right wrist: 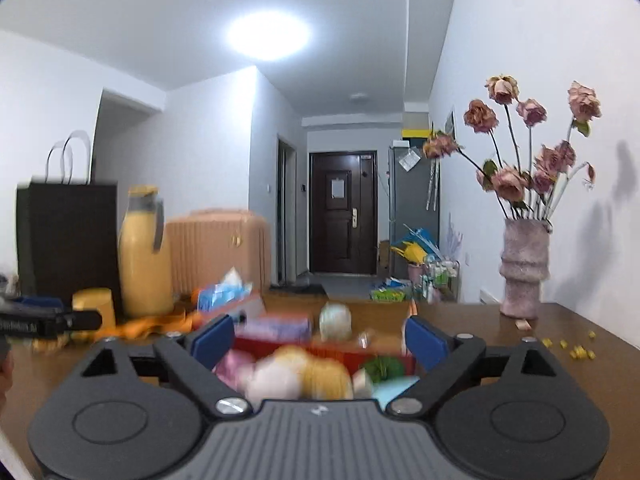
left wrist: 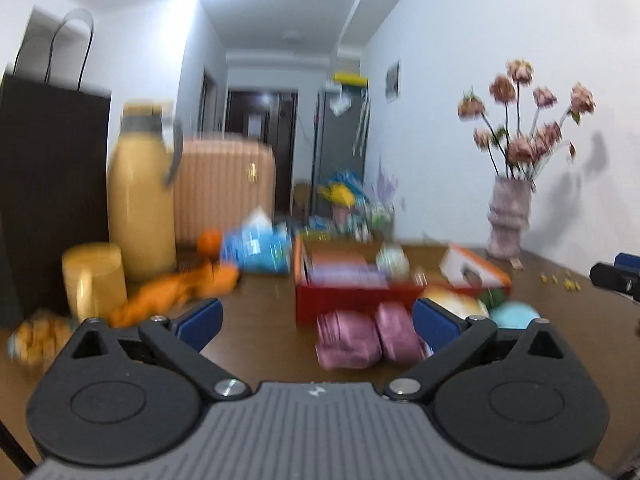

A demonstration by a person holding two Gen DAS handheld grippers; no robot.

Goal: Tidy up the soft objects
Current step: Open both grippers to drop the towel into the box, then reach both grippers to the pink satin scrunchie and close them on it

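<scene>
Left wrist view: my left gripper (left wrist: 316, 322) gaping wide, gripping nothing, hanging over brown wooden table (left wrist: 260, 312); two pink soft rolls (left wrist: 370, 338) lying before red cardboard box (left wrist: 340, 298) mid-table.

Right wrist view: my right gripper (right wrist: 318, 338) spread wide, empty, hovering above blurred pale plush pile (right wrist: 296, 376) beside red box (right wrist: 320, 350).

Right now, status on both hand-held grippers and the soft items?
Left hand-held gripper open, empty. Right hand-held gripper open, empty. Pink soft rolls on table before red box. Nothing blocking.
</scene>
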